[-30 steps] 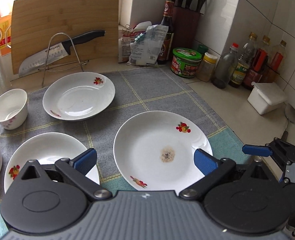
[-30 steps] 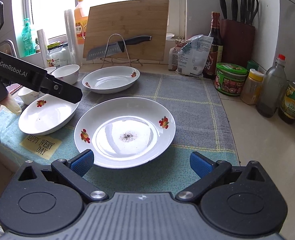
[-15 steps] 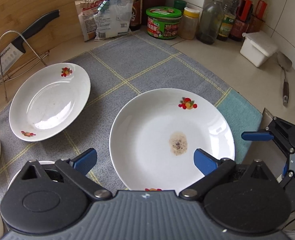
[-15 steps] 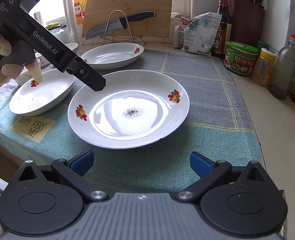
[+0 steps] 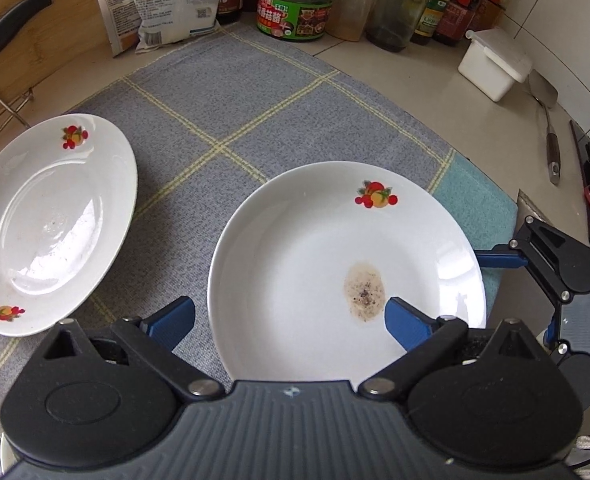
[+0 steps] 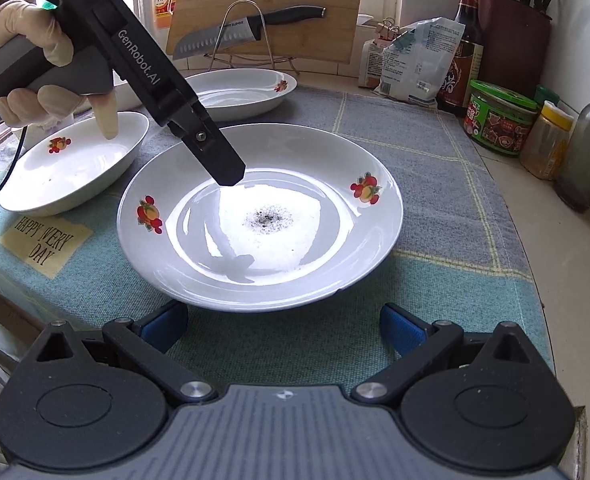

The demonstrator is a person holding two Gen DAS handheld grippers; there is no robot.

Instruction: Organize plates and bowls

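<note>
Kitchen counter with a grey and teal checked cloth [image 5: 231, 92]. At frame centre in both views sits a white fruit-patterned plate [image 6: 295, 272] with a dark speckled stain. Left gripper [image 5: 289, 318] hovers above it, jaws spread wide, holding nothing. Right gripper [image 6: 281, 326] waits at the plate's near rim, jaws also spread. A second plate [image 5: 51, 224] lies at left.

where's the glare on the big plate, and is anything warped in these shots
Right wrist view: window glare whitens the middle of the big plate, with the left hand-held gripper casting a shadow on it. Left wrist view: no glare there, fisheye curves the wall tiles.
</note>
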